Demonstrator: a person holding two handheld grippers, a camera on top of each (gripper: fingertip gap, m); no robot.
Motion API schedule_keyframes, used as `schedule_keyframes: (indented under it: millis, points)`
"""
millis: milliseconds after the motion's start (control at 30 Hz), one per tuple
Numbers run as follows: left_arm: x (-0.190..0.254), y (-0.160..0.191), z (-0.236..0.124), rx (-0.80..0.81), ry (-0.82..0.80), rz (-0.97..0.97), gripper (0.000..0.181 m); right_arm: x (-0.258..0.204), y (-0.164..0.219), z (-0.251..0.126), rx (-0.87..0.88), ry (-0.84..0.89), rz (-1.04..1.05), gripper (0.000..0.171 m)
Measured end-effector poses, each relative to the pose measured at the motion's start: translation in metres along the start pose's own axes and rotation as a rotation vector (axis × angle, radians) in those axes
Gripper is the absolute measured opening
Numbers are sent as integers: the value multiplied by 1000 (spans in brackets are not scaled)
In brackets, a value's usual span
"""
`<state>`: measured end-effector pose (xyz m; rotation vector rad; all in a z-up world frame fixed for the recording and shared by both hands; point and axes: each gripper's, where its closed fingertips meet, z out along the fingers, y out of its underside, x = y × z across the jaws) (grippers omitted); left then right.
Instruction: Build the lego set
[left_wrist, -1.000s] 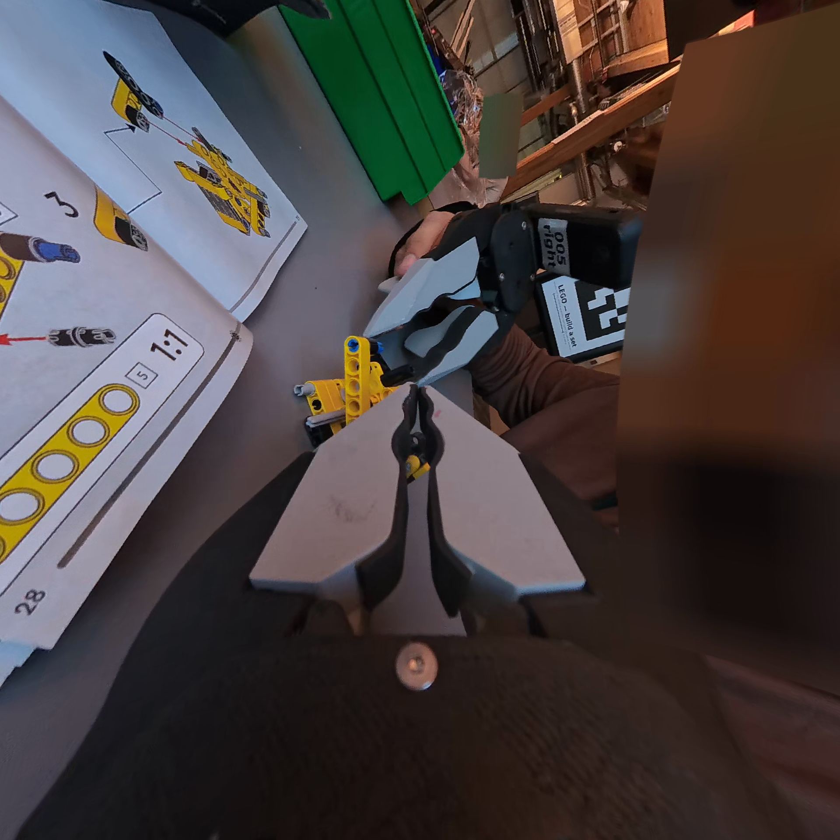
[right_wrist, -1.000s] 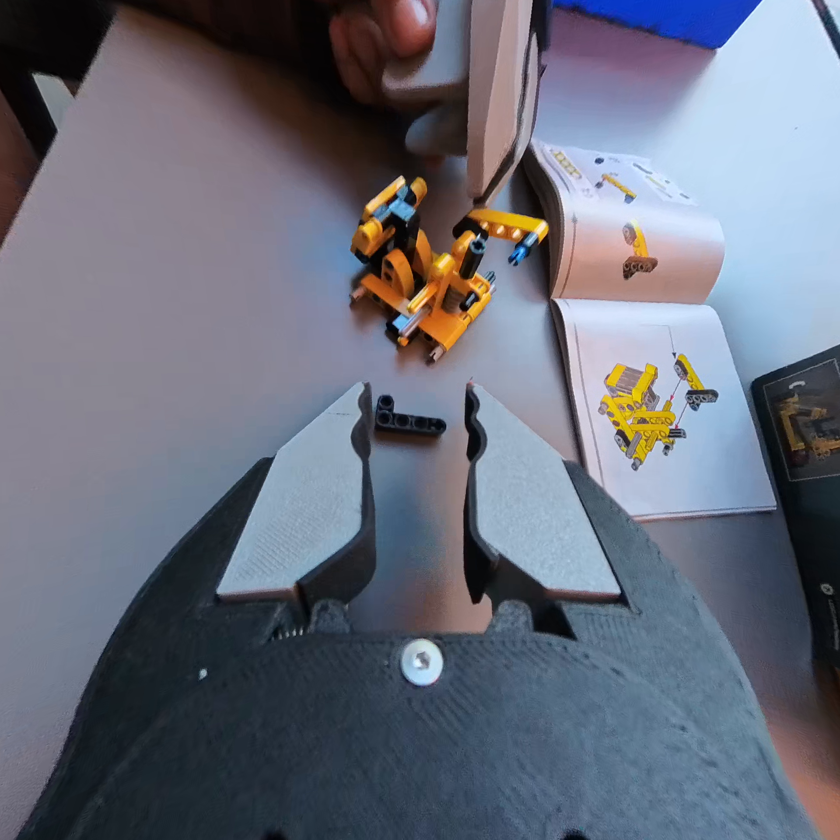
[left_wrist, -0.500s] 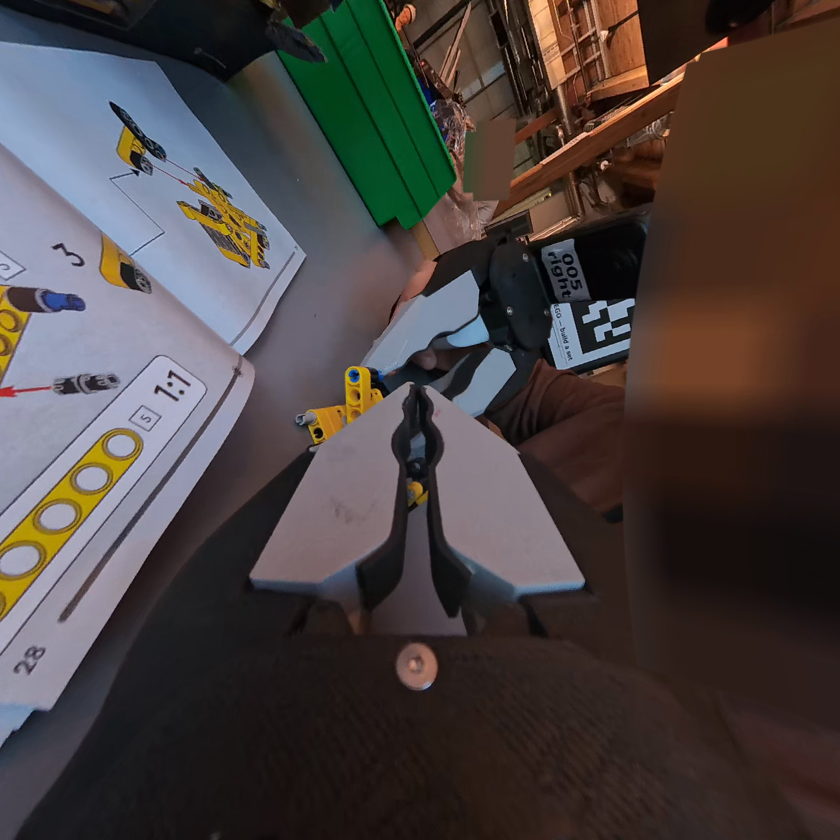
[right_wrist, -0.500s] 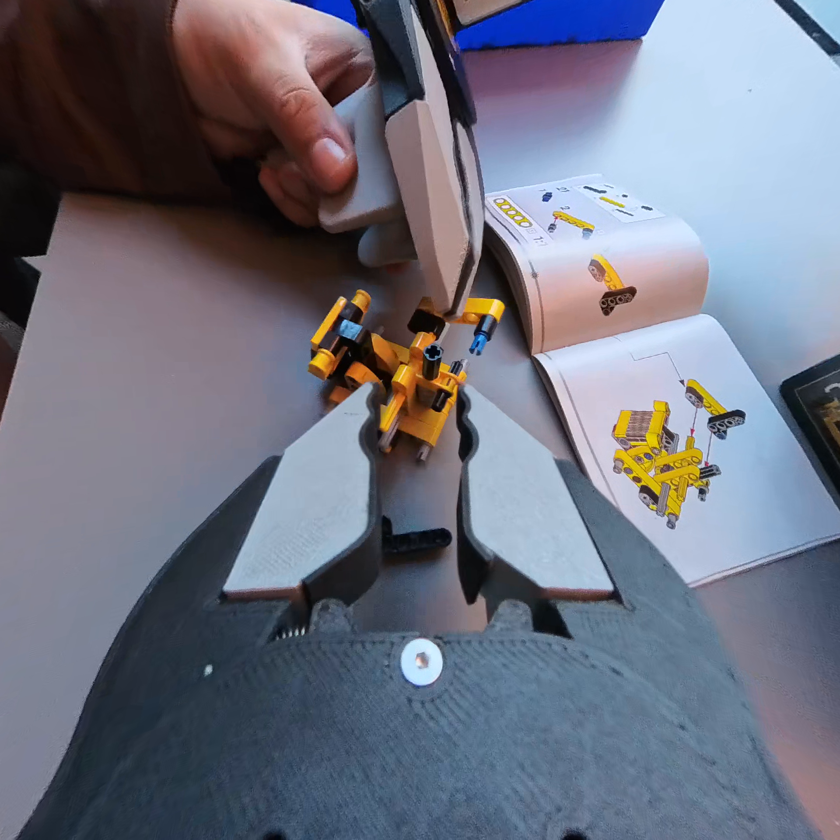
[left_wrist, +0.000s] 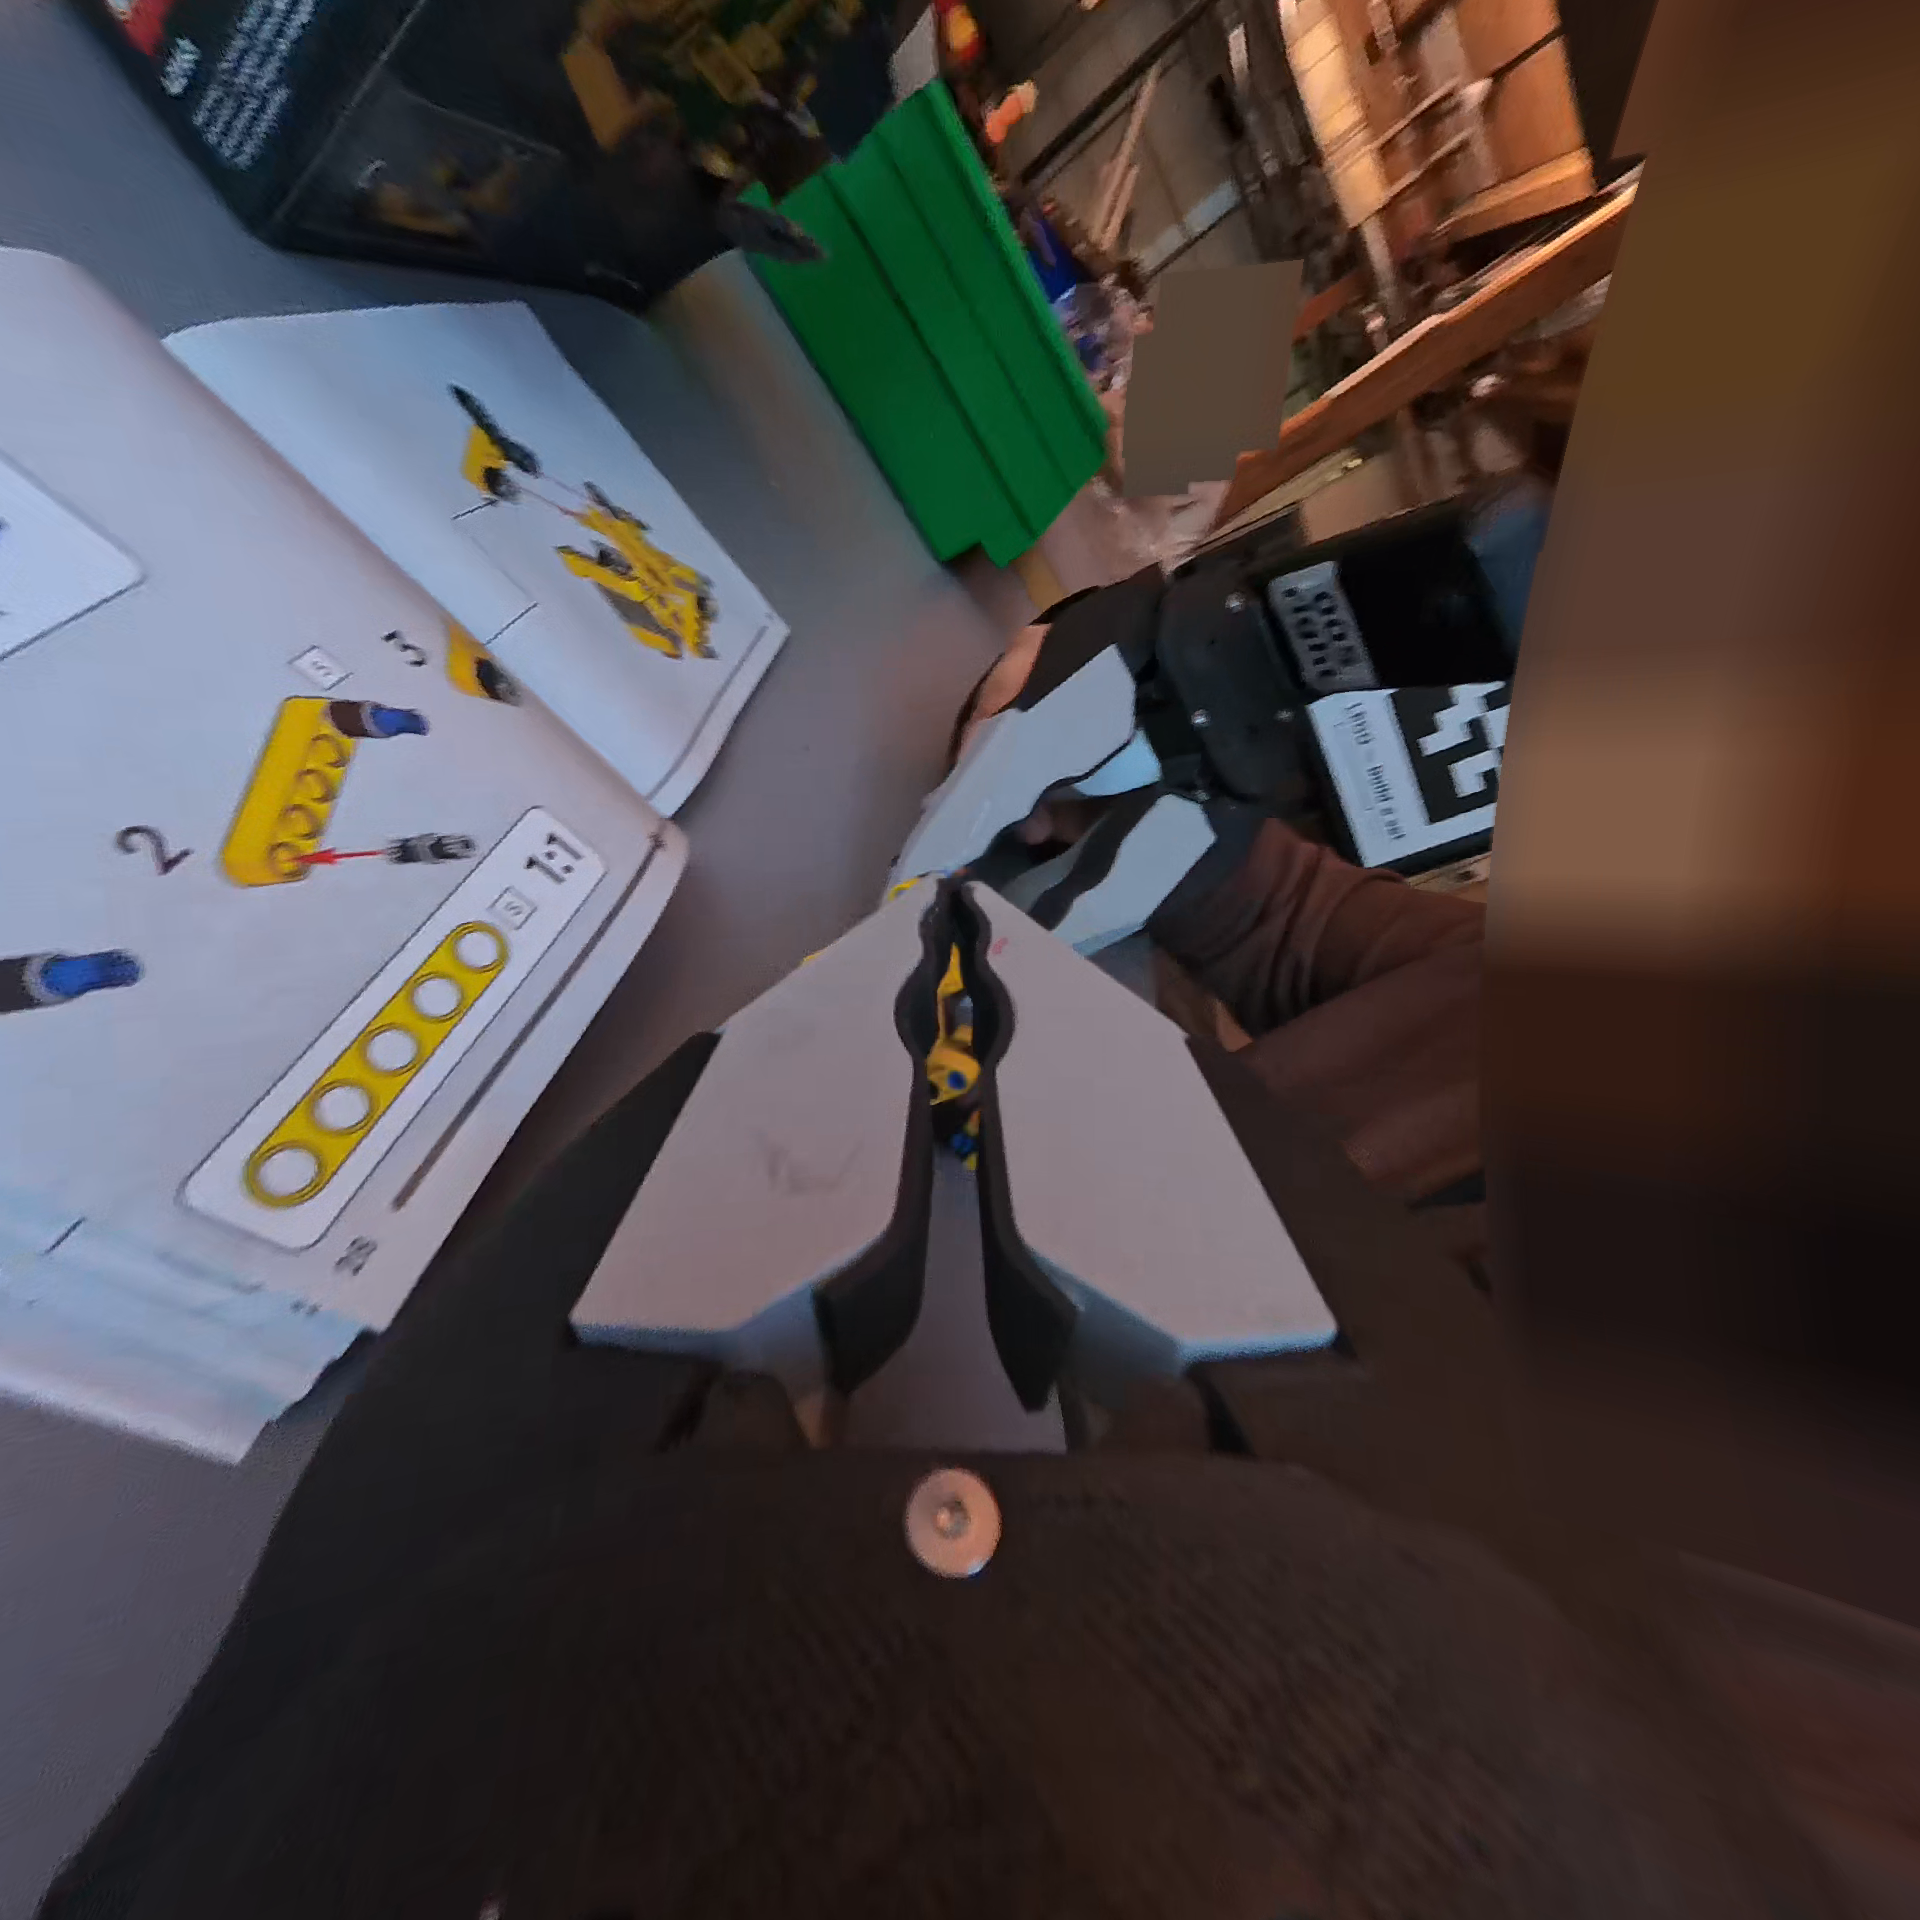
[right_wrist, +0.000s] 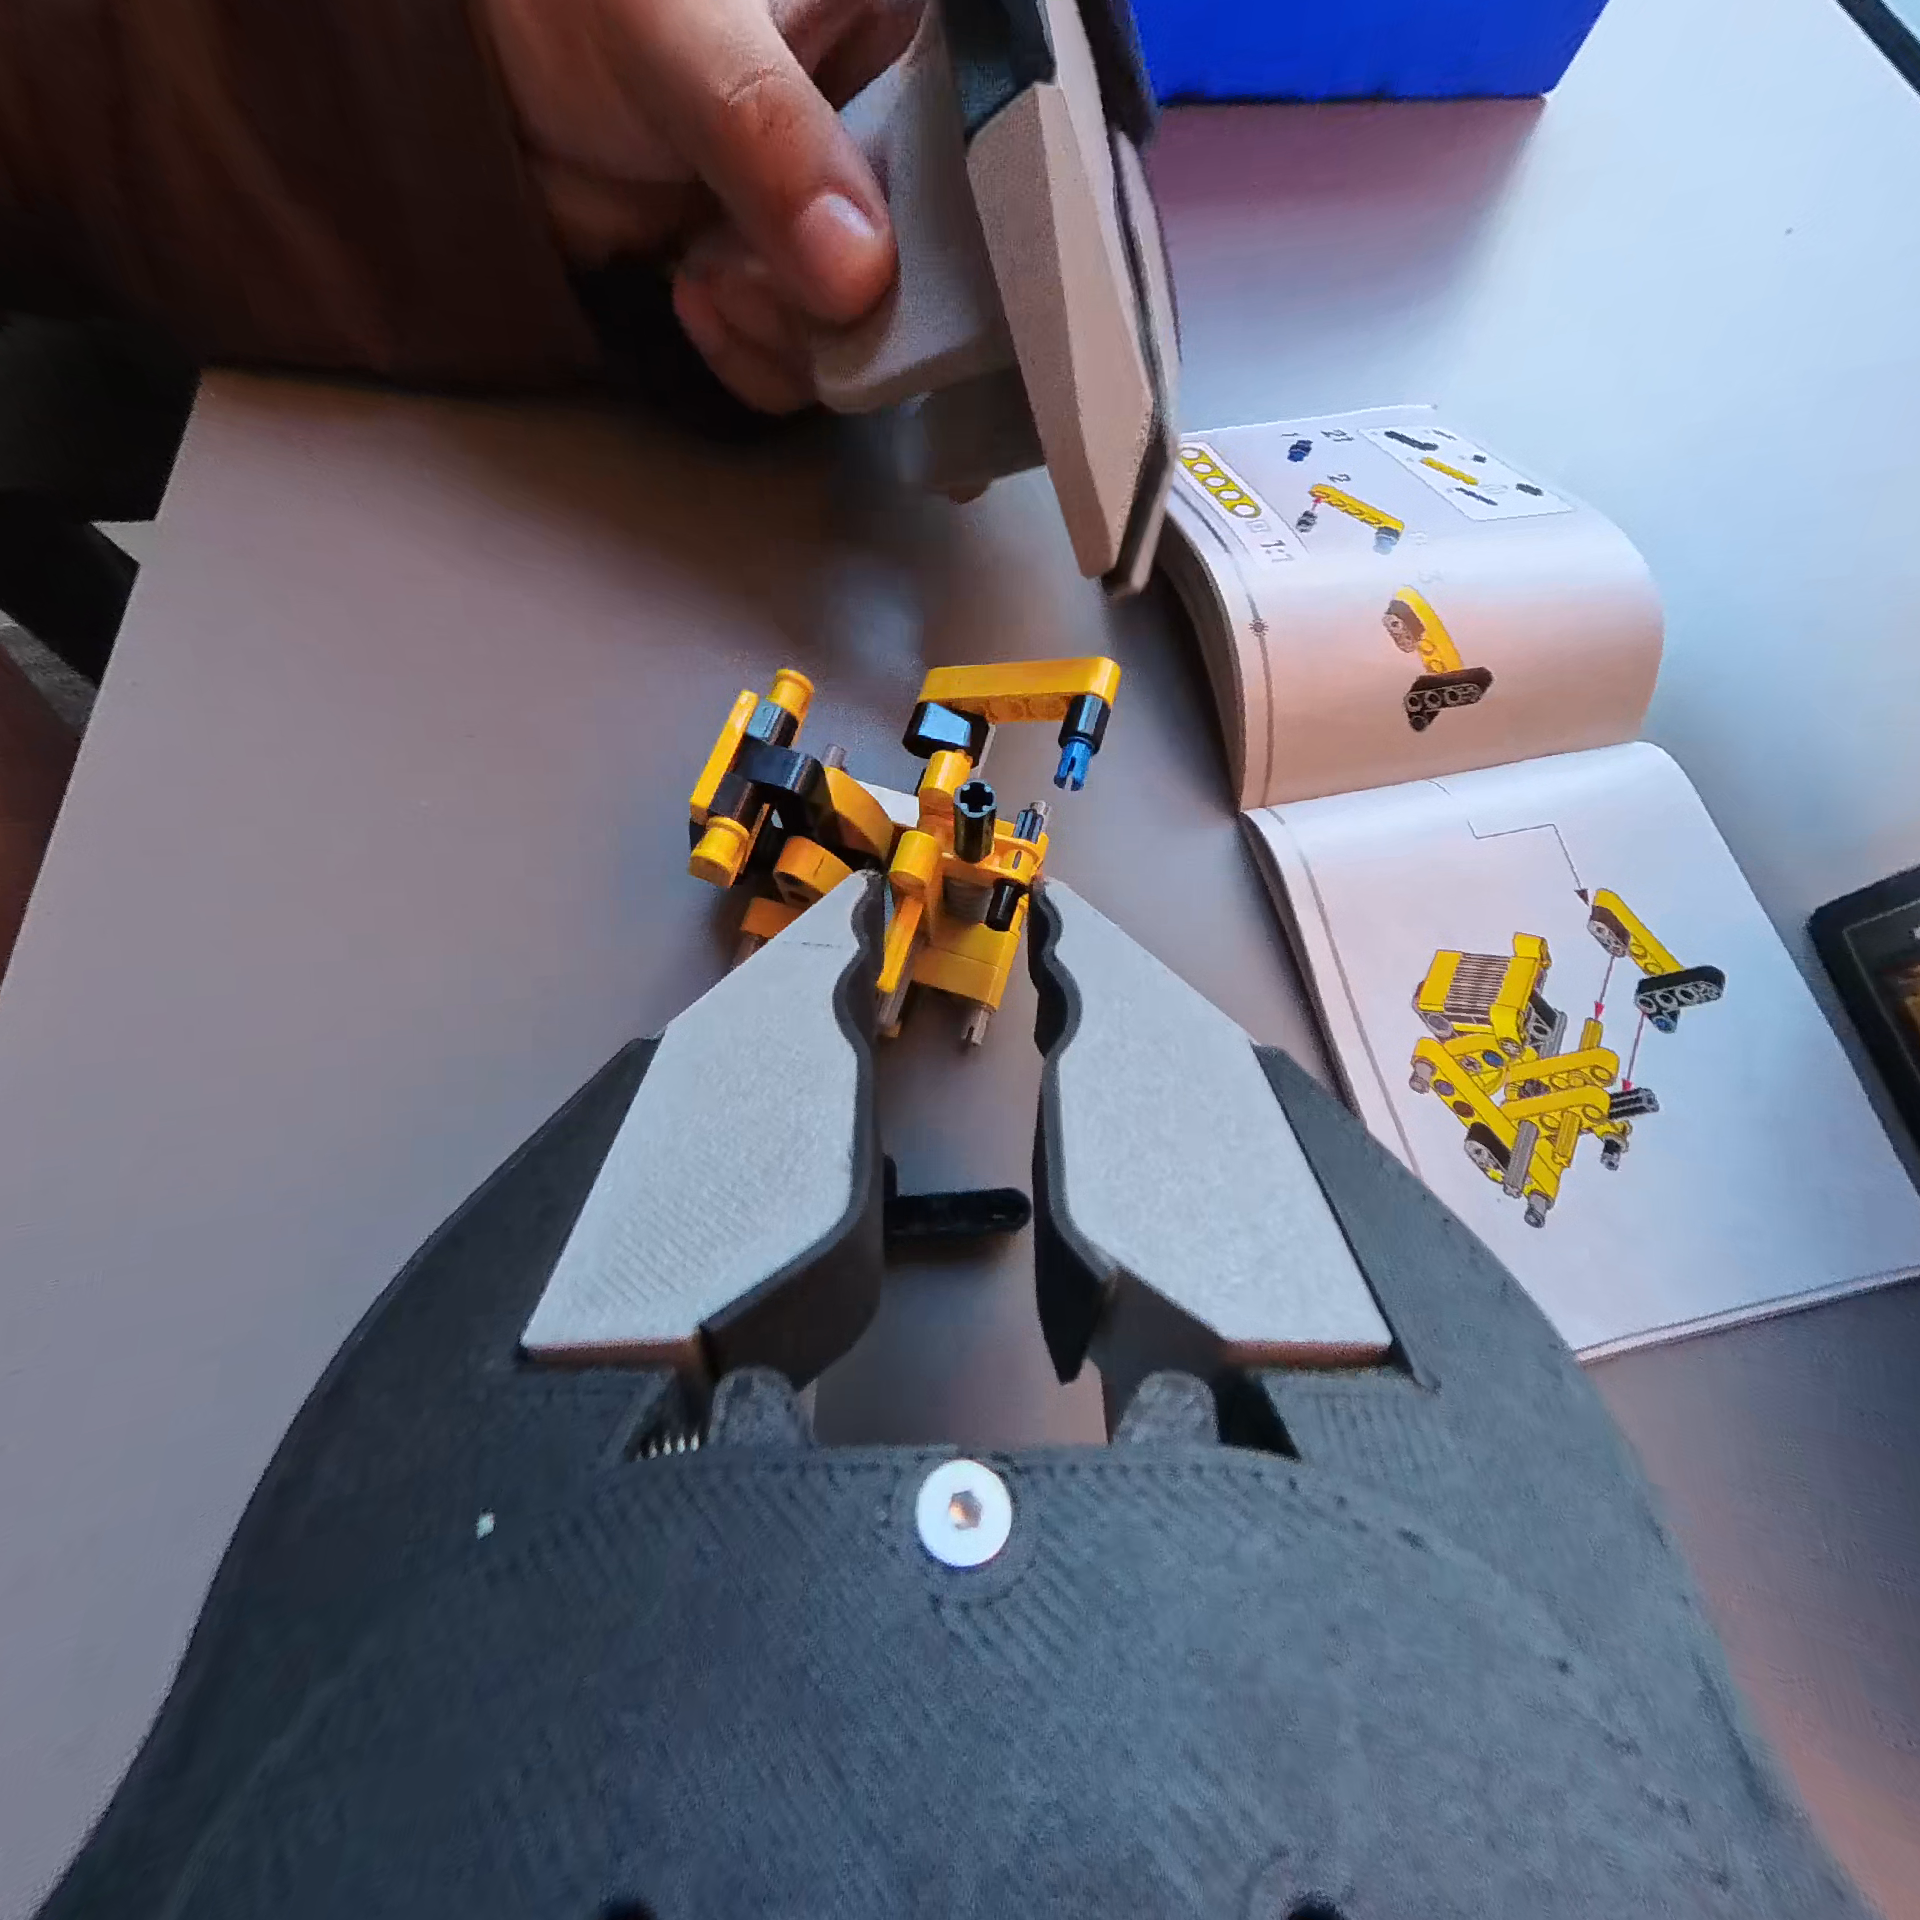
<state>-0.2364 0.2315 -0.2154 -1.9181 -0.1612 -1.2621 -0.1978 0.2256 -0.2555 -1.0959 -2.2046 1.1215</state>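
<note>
The yellow Lego model (right_wrist: 894, 873) sits on the grey counter (right_wrist: 364, 727), with its near end between the tips of the right tongs (right_wrist: 951, 894). Those tongs are parted about as wide as the model's body, their tips level with its sides; whether they already press on it I cannot tell. The left tongs (left_wrist: 958, 914) are closed to a narrow slit, and yellow pieces show through that slit, but from the right wrist view they hang above the model's raised yellow beam (right_wrist: 1023, 688) with nothing visibly pinched, so any grip there is uncertain.

The likely trouble: the model lies crooked to the right tongs, with bare axle ends and pins sticking out. If they close now they may catch a protruding pin rather than the solid body, twisting the model or popping a joint. The raised beam with its blue pin (right_wrist: 1075, 753) looks loosely hinged and could swing if the left tongs bump it.

A loose black L-shaped beam (right_wrist: 956, 1210) lies on the counter under the right tongs, near their base, where it could be dragged. The open instruction booklet (right_wrist: 1558, 935) lies just beside the model, crowding that side. A green bin (left_wrist: 935, 353) and a dark box (left_wrist: 416, 125) stand well apart.
</note>
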Motion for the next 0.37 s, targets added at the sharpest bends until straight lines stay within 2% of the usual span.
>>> schedule_keyframes:
  millis: [33, 67, 100, 367]
  points:
    - [-3, 2, 0, -19, -22, 3, 5, -1, 0, 0, 0, -6, -5, 24]
    - [-2, 5, 2, -38, -18, -6, 15, -2, 0, 0, 1, -13, -12, 24]
    - [2, 8, 5, -51, 13, -21, 17, -3, 0, 0, 1, -14, -19, 24]
    - [5, 13, 8, -68, 68, -76, 8, -6, -1, -2, 12, -8, -80, 24]
